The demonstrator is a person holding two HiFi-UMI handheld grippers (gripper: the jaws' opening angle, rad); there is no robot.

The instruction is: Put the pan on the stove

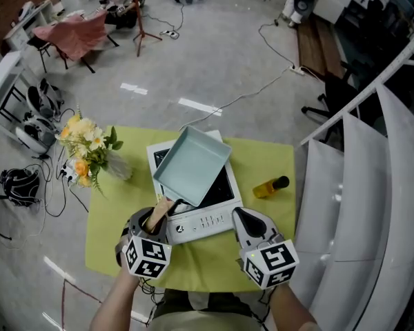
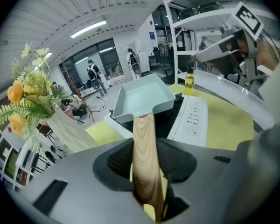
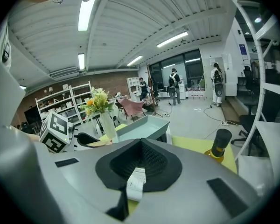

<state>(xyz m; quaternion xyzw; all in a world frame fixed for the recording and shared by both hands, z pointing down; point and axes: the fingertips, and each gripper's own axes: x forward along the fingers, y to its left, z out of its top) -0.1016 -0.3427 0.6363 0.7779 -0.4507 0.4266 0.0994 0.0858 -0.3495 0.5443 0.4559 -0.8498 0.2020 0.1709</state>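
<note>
A square pale-blue pan [image 1: 192, 165] hangs tilted over the white single-burner stove [image 1: 208, 219] in the middle of the table. My left gripper [image 1: 154, 221] is shut on the pan's wooden handle [image 1: 161, 211] at the stove's front left corner. In the left gripper view the handle [image 2: 145, 157] runs between the pads up to the pan [image 2: 144, 97] above the black cooktop [image 2: 175, 113]. Whether the pan touches the cooktop I cannot tell. My right gripper [image 1: 247, 221] is shut and holds nothing, at the stove's front right corner. The right gripper view shows the pan [image 3: 144, 127] ahead.
A yellow oil bottle [image 1: 270, 186] lies on the lime-green tablecloth [image 1: 117, 219] right of the stove. A vase of yellow and orange flowers [image 1: 90, 150] stands at the table's left edge. White shelving [image 1: 372, 185] runs along the right. Cables, chairs and gear lie on the floor.
</note>
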